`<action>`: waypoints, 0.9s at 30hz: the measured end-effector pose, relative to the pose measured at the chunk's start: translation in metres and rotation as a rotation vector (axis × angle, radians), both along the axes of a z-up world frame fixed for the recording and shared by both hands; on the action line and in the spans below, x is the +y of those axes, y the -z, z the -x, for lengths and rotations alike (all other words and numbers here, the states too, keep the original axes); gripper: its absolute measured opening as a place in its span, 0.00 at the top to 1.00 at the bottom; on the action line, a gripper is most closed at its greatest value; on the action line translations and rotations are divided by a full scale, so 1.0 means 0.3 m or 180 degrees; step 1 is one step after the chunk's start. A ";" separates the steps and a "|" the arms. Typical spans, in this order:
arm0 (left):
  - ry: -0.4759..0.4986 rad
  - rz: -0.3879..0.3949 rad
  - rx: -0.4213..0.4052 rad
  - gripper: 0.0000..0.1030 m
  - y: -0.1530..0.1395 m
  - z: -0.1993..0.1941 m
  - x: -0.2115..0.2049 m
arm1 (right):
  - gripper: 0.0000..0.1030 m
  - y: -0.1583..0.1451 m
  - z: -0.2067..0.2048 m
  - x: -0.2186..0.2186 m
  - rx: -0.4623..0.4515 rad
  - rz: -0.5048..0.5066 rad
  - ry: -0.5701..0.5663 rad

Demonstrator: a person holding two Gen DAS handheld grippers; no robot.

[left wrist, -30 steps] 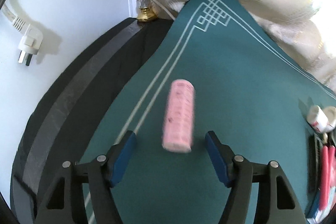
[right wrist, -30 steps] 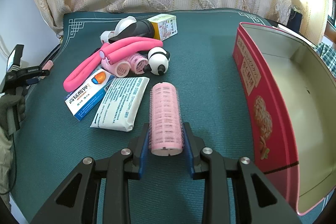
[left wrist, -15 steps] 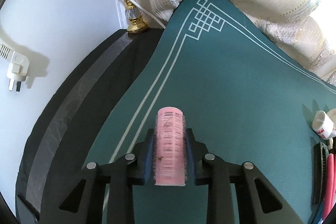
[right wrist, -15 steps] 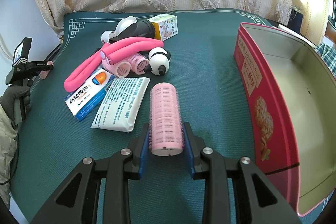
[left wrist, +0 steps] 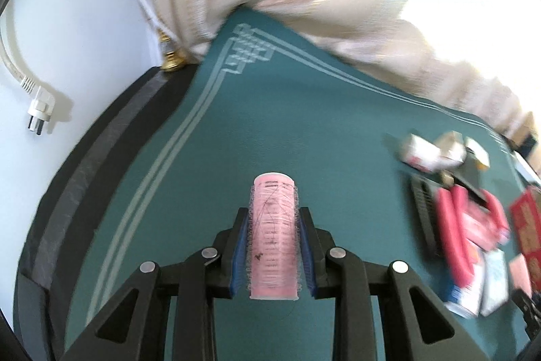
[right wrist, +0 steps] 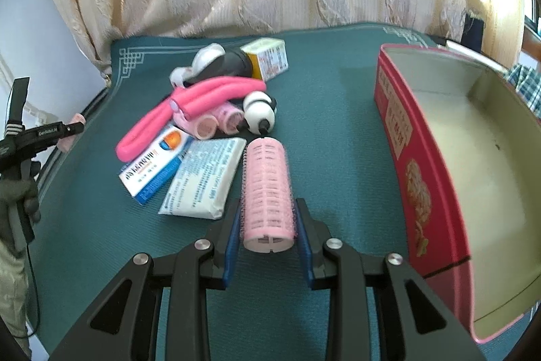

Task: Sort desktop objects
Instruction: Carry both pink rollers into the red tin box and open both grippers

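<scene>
My left gripper (left wrist: 273, 216) is shut on a pink hair roller (left wrist: 272, 259), holding it lengthwise over the left part of the green mat (left wrist: 270, 107). The right wrist view shows that gripper (right wrist: 72, 128) at the mat's left edge, held by a gloved hand (right wrist: 20, 192). My right gripper (right wrist: 267, 207) is shut on a second, wider pink hair roller (right wrist: 267, 178) over the middle of the mat. An open red tin box (right wrist: 399, 131) stands to its right, nothing showing inside.
A pile lies left of centre: pink foam rods (right wrist: 203, 93), a panda toy (right wrist: 258, 112), small rollers (right wrist: 216, 124), a blue-and-white medicine box (right wrist: 154, 168), a white packet (right wrist: 203, 181) and a yellow box (right wrist: 268, 58). Curtains hang behind; a white plug (left wrist: 39, 114) dangles by the wall.
My left gripper shut on the roller that lay between its open fingers, then swung right, so the pile came into its view. The right gripper and its roller stayed put.
</scene>
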State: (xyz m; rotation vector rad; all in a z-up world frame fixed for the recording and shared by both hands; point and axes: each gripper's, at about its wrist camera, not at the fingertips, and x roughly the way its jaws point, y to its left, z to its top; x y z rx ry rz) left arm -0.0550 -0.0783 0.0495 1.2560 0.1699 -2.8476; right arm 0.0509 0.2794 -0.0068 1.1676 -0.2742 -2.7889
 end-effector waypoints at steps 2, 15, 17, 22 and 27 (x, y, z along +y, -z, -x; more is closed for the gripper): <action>0.0124 -0.0021 0.0031 0.72 -0.018 -0.037 0.055 | 0.68 -0.020 -0.031 -0.001 0.0081 0.0113 -0.0052; 0.1007 -0.0205 0.0152 0.72 -0.125 -0.198 0.484 | 0.68 -0.206 -0.248 0.258 0.0704 0.0110 0.0731; 0.1127 -0.0236 0.0153 0.72 -0.135 -0.215 0.549 | 0.68 -0.198 -0.268 0.313 0.0690 0.0083 0.0896; 0.1426 -0.0255 0.0171 0.72 -0.166 -0.256 0.717 | 0.68 -0.179 -0.302 0.430 0.0676 0.0097 0.1138; 0.1664 -0.0263 0.0209 0.72 -0.195 -0.277 0.854 | 0.68 -0.166 -0.316 0.502 0.0659 0.0102 0.1223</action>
